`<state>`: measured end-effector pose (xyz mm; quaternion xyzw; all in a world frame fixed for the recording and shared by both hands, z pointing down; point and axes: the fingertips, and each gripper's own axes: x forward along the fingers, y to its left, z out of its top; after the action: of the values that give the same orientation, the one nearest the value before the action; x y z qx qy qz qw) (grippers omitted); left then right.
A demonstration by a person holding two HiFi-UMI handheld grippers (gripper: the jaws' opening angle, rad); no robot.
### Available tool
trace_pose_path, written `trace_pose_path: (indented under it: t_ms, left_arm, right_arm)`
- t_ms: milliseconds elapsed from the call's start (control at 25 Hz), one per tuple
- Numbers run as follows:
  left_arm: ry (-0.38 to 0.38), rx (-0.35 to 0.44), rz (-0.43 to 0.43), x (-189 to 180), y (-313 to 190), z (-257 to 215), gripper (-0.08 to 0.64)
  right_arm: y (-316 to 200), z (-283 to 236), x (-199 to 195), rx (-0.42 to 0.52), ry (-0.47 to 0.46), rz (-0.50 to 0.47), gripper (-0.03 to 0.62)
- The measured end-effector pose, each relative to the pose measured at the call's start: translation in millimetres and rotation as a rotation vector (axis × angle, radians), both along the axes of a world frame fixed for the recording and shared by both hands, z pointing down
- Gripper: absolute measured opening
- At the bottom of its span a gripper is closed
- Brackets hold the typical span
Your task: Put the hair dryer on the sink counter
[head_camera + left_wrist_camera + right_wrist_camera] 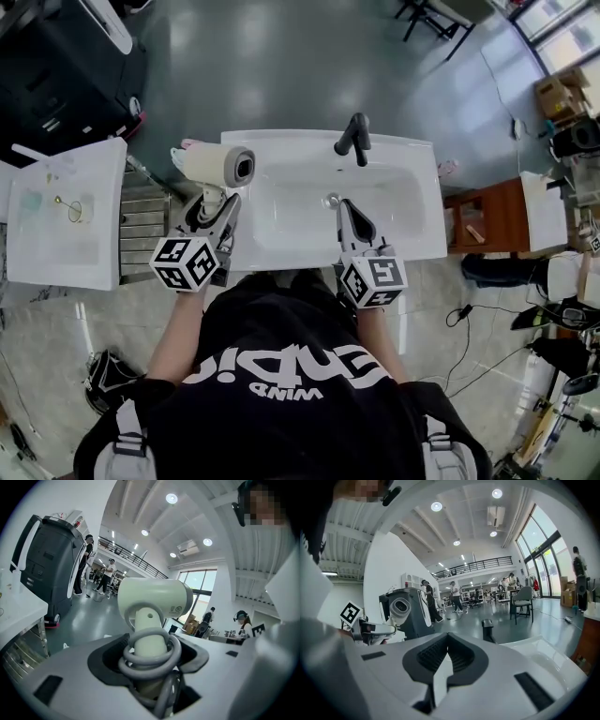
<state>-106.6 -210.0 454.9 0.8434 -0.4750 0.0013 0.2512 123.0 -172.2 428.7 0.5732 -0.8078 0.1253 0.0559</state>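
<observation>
— Where is the hair dryer [217, 167]?
— Upright in the left gripper [214, 201], jaws clamped on its smooth cream handle with the grey cord [150, 660] coiled round it, at the white sink counter's [424, 192] left edge.
— The right gripper [349, 212]?
— Closed, holding nothing, over the glossy basin [300, 211] near the black faucet [354, 137].

The sink counter [417, 220] looks glossy, the plastic hair dryer [208, 166] matt, the floor [281, 66] polished.

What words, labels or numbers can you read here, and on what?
Black shirt: white print, creased and upside down, unreadable.
Hair dryer: small grey label, too small to read.
Two marker cubes: square patterns, no words.
Nothing else readable.
</observation>
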Motion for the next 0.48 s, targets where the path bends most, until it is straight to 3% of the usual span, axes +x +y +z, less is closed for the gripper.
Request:
trace_pose_path:
  t_ms: [480]
  left_arm:
    - [-0.016,-0.02,-0.102,22,-10,10,0.279]
  right_arm:
    - [-34,2,19,0.001,-0.016,-0.1,0.018]
